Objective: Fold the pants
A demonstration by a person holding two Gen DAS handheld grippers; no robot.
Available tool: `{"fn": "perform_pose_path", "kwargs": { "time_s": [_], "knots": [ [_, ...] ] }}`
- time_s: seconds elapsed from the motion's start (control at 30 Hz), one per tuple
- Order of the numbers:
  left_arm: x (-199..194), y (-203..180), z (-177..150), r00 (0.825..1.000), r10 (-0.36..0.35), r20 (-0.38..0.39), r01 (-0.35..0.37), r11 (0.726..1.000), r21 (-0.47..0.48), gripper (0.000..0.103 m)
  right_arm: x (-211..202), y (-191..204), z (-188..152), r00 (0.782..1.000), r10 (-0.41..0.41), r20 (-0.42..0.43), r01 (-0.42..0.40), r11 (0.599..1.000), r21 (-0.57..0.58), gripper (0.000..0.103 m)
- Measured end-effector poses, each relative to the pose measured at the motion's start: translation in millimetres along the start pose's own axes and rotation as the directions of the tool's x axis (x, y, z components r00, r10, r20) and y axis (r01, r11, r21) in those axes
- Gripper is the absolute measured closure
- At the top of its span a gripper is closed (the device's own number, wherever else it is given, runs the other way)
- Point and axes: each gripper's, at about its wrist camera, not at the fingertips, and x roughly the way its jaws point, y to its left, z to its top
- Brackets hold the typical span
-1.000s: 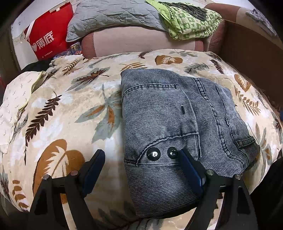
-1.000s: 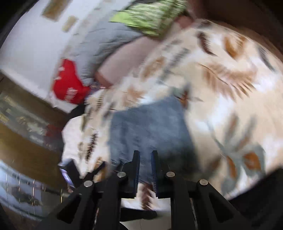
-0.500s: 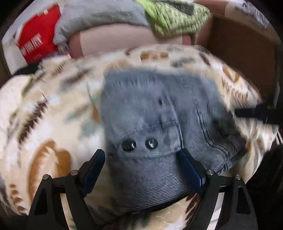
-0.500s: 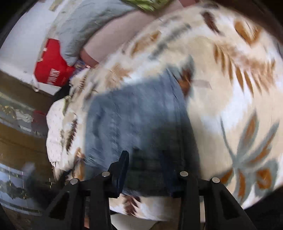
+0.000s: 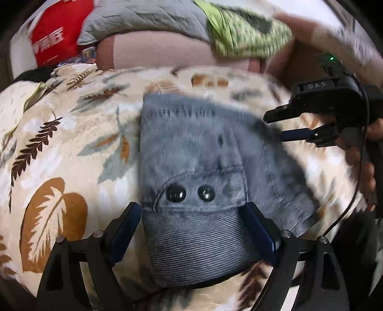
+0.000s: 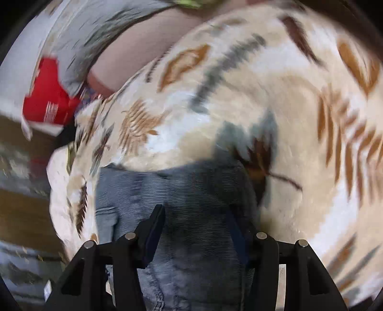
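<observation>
On the leaf-print blanket [image 5: 71, 148], toward its near edge, lie the folded grey denim pants [image 5: 198, 167], a compact rectangular bundle with two dark snap buttons [image 5: 176, 193] facing up.

Left gripper [image 5: 191, 227]: fingers spread wide, holding nothing. The near end of the bundle sits between them; the left finger [image 5: 124, 229] is just beside the bundle's left side, the right finger [image 5: 259, 232] lies over the bundle's right part. Contact cannot be confirmed.

Right gripper [image 5: 275, 126]: seen from the left wrist view at the bundle's right side, pointing in toward the denim, fingers parted with a moderate gap. In its own view [image 6: 196, 229] the fingers straddle the denim, which fills the gap between them and runs under the camera; nothing is pinched. The person's hand [image 5: 359, 153] shows behind it.

Both views are motion-blurred. Beyond the blanket's far edge: a red bag [image 5: 55, 36], a grey quilted pillow [image 5: 143, 16], a green patterned cloth [image 5: 244, 33].
</observation>
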Motion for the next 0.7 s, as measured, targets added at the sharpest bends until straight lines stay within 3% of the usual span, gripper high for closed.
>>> {"fn": "perform_pose_path", "kwargs": {
  "time_s": [0.07, 0.1, 0.17, 0.2, 0.23, 0.27, 0.33, 0.43, 0.5, 0.53, 0.57, 0.6, 0.63, 0.7],
  "knots": [
    [-12, 3, 5, 0.997, 0.022, 0.078, -0.022, 1.0, -0.012, 0.015, -17, 34, 11, 0.998, -0.042, 0.045, 0.047, 0.992, -0.115, 0.045],
    [-11, 4, 5, 0.996, 0.032, 0.078, -0.031, 0.999, -0.011, 0.015, -23, 47, 15, 0.997, -0.051, 0.06, 0.06, 0.986, -0.155, 0.037],
    [7, 6, 2, 1.0, 0.02, -0.019, -0.02, 1.0, -0.007, 0.015, -26, 85, 28, 0.995, -0.064, 0.072, 0.08, 0.966, -0.248, 0.02],
    [19, 7, -3, 0.998, -0.006, -0.07, 0.005, 1.0, -0.018, 0.015, -19, 113, 36, 0.994, -0.086, 0.065, 0.103, 0.941, -0.323, 0.014],
    [22, 7, -6, 0.997, -0.018, -0.081, 0.016, 1.0, -0.023, 0.015, -10, 133, 40, 0.993, -0.107, 0.052, 0.119, 0.916, -0.382, 0.013],
    [23, 6, -6, 0.997, -0.019, -0.081, 0.018, 1.0, -0.022, 0.015, 9, 163, 46, 0.989, -0.145, 0.016, 0.135, 0.868, -0.477, 0.013],
    [22, 1, -5, 0.997, -0.004, -0.071, 0.005, 1.0, 0.011, 0.015, 39, 193, 50, 0.979, -0.191, -0.075, 0.118, 0.825, -0.553, 0.013],
    [24, 4, -6, 0.997, -0.02, -0.077, 0.02, 1.0, -0.001, 0.015, 87, 223, 54, 0.942, -0.291, -0.165, 0.133, 0.779, -0.613, 0.013],
    [25, 4, -7, 0.997, -0.027, -0.077, 0.027, 1.0, 0.001, 0.014, 120, 229, 53, 0.897, -0.382, -0.223, 0.151, 0.739, -0.657, 0.014],
    [26, 4, -7, 0.996, -0.03, -0.078, 0.03, 1.0, 0.002, 0.014, 129, 225, 50, 0.876, -0.412, -0.25, 0.16, 0.738, -0.656, 0.018],
    [26, 4, -7, 0.996, -0.032, -0.079, 0.032, 0.999, 0.002, 0.014, 140, 222, 48, 0.851, -0.44, -0.287, 0.159, 0.737, -0.657, 0.057],
    [28, 5, -7, 0.996, -0.034, -0.079, 0.034, 0.999, 0.001, 0.014, 150, 216, 47, 0.825, -0.467, -0.317, 0.163, 0.735, -0.658, 0.085],
    [29, 6, -7, 0.996, -0.037, -0.079, 0.037, 0.999, -0.001, 0.014, 151, 212, 48, 0.823, -0.469, -0.321, 0.169, 0.741, -0.65, 0.083],
    [30, 5, -7, 0.996, -0.042, -0.083, 0.042, 0.999, -0.004, 0.013, 145, 202, 57, 0.846, -0.442, -0.298, 0.193, 0.775, -0.601, 0.083]
  ]
}}
